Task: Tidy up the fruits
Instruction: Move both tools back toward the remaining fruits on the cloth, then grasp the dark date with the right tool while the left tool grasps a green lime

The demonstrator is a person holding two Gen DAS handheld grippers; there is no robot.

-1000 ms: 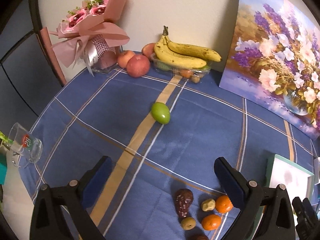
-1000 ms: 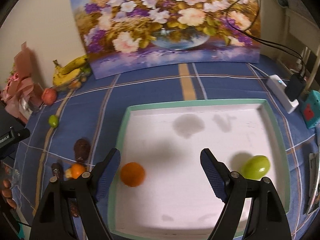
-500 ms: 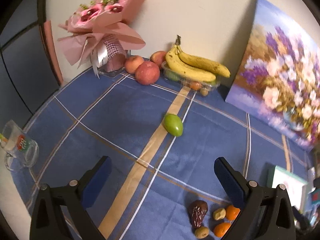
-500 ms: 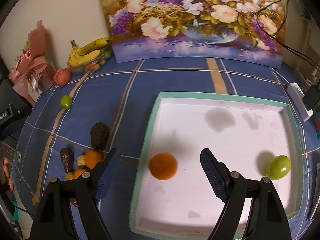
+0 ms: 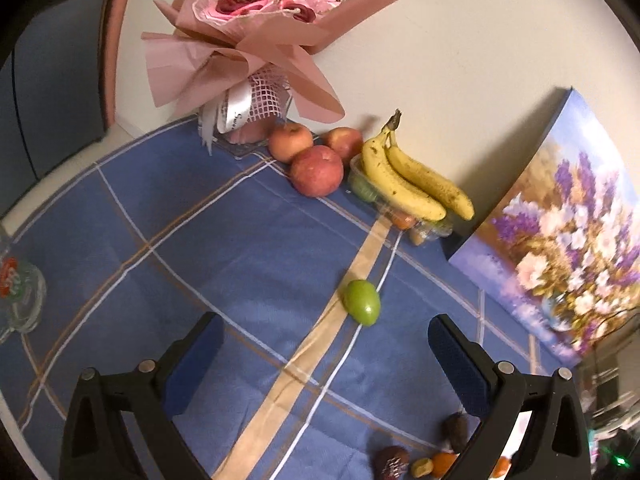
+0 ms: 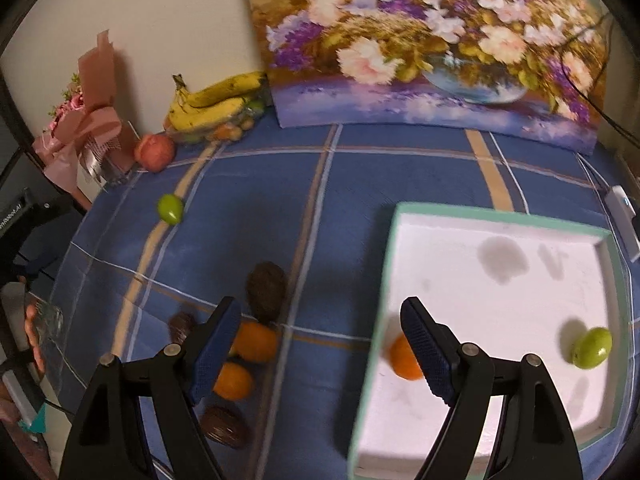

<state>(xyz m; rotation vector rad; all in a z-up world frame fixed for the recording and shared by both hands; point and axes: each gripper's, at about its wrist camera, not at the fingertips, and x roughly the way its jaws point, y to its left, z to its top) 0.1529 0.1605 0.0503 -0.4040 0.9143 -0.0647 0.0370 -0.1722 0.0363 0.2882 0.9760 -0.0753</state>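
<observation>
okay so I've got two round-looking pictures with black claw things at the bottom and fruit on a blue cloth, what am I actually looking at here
Those claws are two hand-held grippers; a person carries one in each hand, with a wide-angle camera on each looking along its fingers. One picture is from the left gripper, the other from the right gripper. Both stand open and hold nothing. On the blue checked tablecloth lie a loose green fruit, apples, bananas and a pink bouquet. The right view shows a white tray holding an orange and another green fruit, with more small fruits beside it.
</observation>
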